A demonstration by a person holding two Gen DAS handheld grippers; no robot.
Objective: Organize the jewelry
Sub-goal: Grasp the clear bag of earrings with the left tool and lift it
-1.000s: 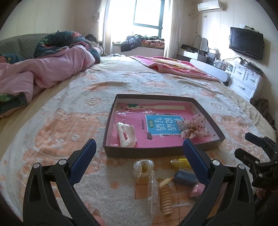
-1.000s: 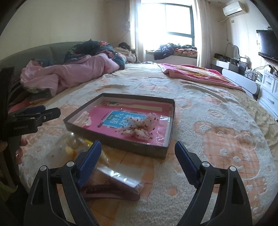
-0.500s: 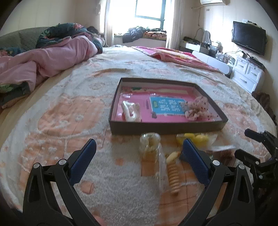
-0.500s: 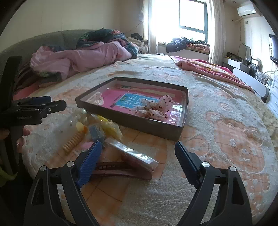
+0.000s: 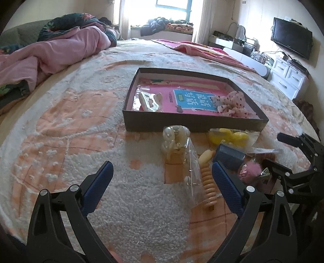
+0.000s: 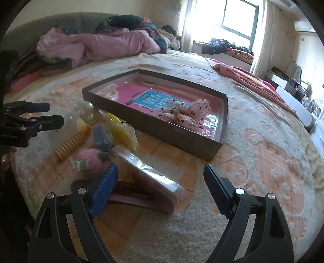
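Lying just ahead of the released, empty right gripper jaws: wrapped hair clip, long axis slanting left-to-right, nearer than left gripper, likewise gaping.

Sunlit bedroom window, wall television

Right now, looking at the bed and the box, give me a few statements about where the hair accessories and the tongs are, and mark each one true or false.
1. The polka-dot bow lies inside the dark box. True.
2. The yellow clips are in the box. False: they lie on the blanket in front of it.
3. The right tongs are clamped on the wrapped bar. False: they are open, holding nothing.
4. The left tongs are open and empty. True.
5. The ridged tan comb lies outside the box. True.
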